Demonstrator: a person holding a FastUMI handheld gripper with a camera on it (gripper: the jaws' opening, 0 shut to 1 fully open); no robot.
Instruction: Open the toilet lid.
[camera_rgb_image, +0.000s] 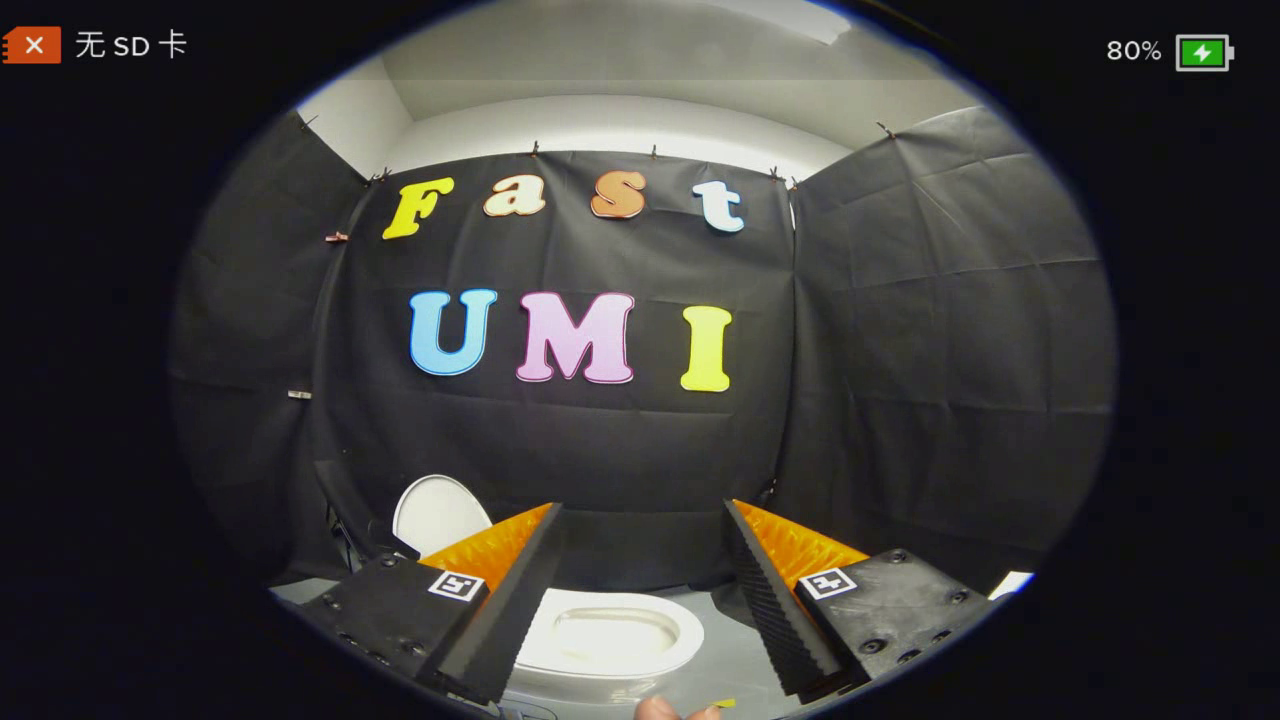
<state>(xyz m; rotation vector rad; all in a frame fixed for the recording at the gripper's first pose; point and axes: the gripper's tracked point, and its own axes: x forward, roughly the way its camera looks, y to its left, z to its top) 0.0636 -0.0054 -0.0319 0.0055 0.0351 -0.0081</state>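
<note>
A white toilet stands on the floor below and just ahead of my gripper (642, 506). Its seat and bowl (610, 637) show between the two fingers, lying flat with the bowl visible inside the ring. The white lid (437, 513) stands upright beyond the left finger, close to the black cloth wall and partly hidden by that finger. My gripper is open, its fingers wide apart with nothing between them, and it hangs above the toilet without touching it.
Black cloth walls (930, 380) close the booth at the back and on both sides, right behind the toilet. Grey floor (722, 625) shows right of the bowl. A person's fingertip (656, 709) peeks in under the gripper. A small white object (1010, 584) lies at the far right.
</note>
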